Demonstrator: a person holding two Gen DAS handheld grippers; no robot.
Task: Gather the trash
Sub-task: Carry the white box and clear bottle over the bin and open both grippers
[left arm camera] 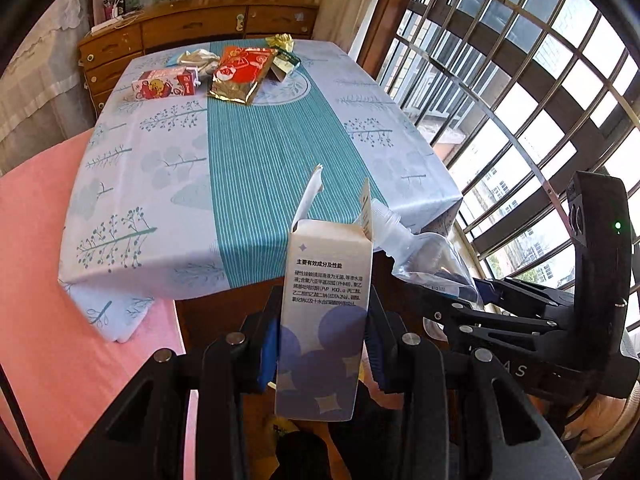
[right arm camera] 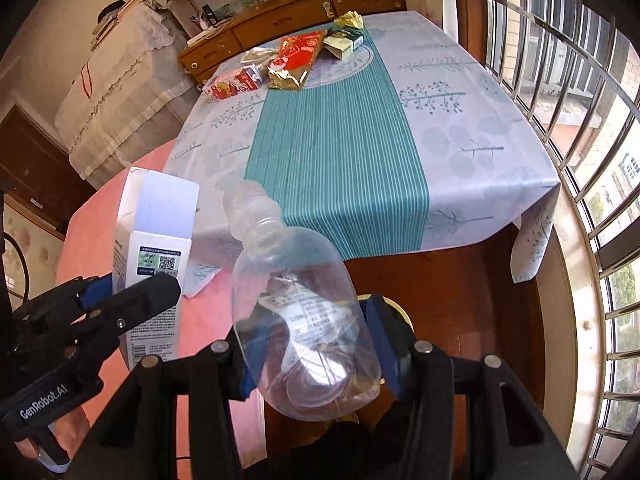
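On the left, the left gripper is holding an opened white-and-purple carton upright, its jaws clenched on the carton's two narrow sides with the top flaps standing loose. The right wrist view is showing the same carton from its other face, hanging over the pink surface beside the bench.

Just to its right, the right gripper is grasping a clear, empty plastic bottle, its jaws pressing on the bottle's wide belly and its neck pointing toward the bench. From the left wrist the bottle is showing just beside the carton, nearly touching its flap.

Both hands are carrying trash, so the step in hand appears to be the carry-off: two pieces lifted and waiting to be dropped somewhere. No bin is clearly showing in either view; something dark is sitting below the grippers, but I cannot tell what it is.

Farther along the bench, at its far end, more trash is waiting: a red-and-white drink carton, a crumpled wrapper, a red-and-gold foil pouch, a small green box and a gold wrapper.

The next move is probably calling for finding the container, releasing both items over it, then going back for that far cluster.
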